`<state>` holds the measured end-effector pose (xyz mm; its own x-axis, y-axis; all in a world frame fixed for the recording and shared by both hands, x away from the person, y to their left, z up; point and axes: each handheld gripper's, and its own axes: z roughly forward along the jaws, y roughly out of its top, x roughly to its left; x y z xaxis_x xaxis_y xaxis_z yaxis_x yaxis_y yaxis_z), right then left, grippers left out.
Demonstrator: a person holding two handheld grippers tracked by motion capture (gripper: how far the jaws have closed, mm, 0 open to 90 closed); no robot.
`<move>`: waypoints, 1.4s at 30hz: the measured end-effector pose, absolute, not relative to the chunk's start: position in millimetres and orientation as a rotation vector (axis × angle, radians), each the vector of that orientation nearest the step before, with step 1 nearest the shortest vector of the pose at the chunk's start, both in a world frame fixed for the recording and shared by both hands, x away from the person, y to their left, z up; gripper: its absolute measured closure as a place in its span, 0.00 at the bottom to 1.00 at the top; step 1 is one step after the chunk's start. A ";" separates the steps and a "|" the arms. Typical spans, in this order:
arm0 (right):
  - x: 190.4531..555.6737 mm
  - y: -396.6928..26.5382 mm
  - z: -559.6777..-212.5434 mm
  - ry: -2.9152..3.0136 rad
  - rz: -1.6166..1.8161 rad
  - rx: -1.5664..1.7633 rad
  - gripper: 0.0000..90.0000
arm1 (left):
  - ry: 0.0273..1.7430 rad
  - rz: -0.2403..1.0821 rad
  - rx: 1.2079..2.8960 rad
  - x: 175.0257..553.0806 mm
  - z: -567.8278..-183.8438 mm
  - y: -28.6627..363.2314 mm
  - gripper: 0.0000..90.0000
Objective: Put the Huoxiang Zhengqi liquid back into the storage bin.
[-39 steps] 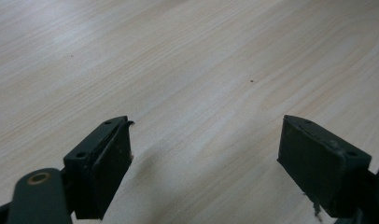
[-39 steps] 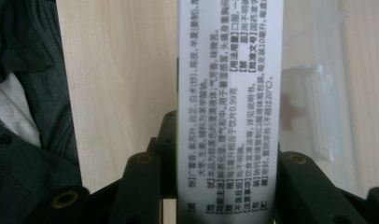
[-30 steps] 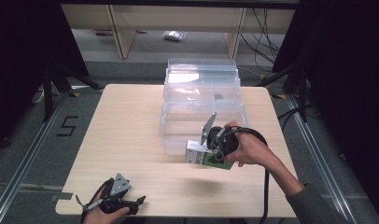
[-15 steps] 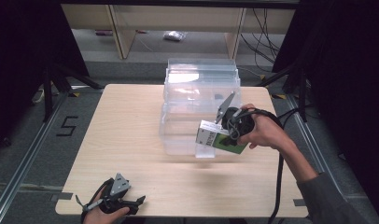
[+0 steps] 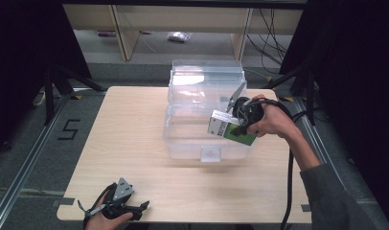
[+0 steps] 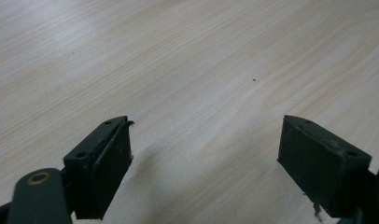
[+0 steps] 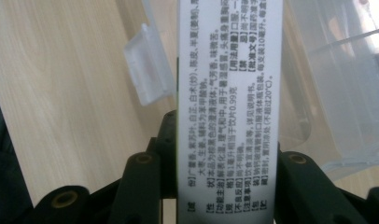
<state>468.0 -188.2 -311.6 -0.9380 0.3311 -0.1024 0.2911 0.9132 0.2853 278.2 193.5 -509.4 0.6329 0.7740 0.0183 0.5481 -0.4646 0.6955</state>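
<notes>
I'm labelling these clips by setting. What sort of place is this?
Probably a lab or recording workspace, not a home: a bare wooden table between dark frame stands, loose cables on the floor behind, and a taped floor number.

Clear bin (image 5: 202,139) sits on the bench (image 5: 130,139), centre toward the far edge, its open lid (image 5: 207,79) standing behind it and its latch tab (image 5: 211,154) on the near wall facing me. My right hand-held gripper (image 5: 238,122) is above the bin's right side, carton (image 5: 231,130) between its jaws, over the bin's near-right corner. My left hand-held gripper (image 5: 135,211) is at the near-left edge of the bench, well apart from the bin, with bare bench between its jaws. Shelving (image 5: 183,19) stands behind the bench, a small packet (image 5: 177,36) on the floor there.
</notes>
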 end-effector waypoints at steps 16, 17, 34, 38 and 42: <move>494.4 -189.7 -324.6 2.934 0.393 0.484 0.72 | 1.028 0.437 2.186 278.2 -509.7 193.2 0.18; 496.8 -189.6 -326.1 2.933 0.397 0.466 0.72 | 1.026 0.436 2.189 278.1 -509.4 193.4 0.18; 519.1 -190.2 -362.6 2.969 0.283 0.468 0.72 | 1.025 0.434 2.177 278.3 -510.3 192.7 0.18; 519.6 -193.0 -369.5 2.987 0.260 0.454 0.72 | 1.025 0.432 2.189 278.2 -509.5 192.9 0.18; 520.5 -194.2 -374.3 2.993 0.258 0.439 0.72 | 1.026 0.439 2.187 278.3 -509.6 193.1 0.18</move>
<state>520.5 -194.2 -374.3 -0.9528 0.2930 -0.0794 0.2751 0.9440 0.1821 278.3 193.1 -509.6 0.6334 0.7736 0.0175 0.5469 -0.4636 0.6971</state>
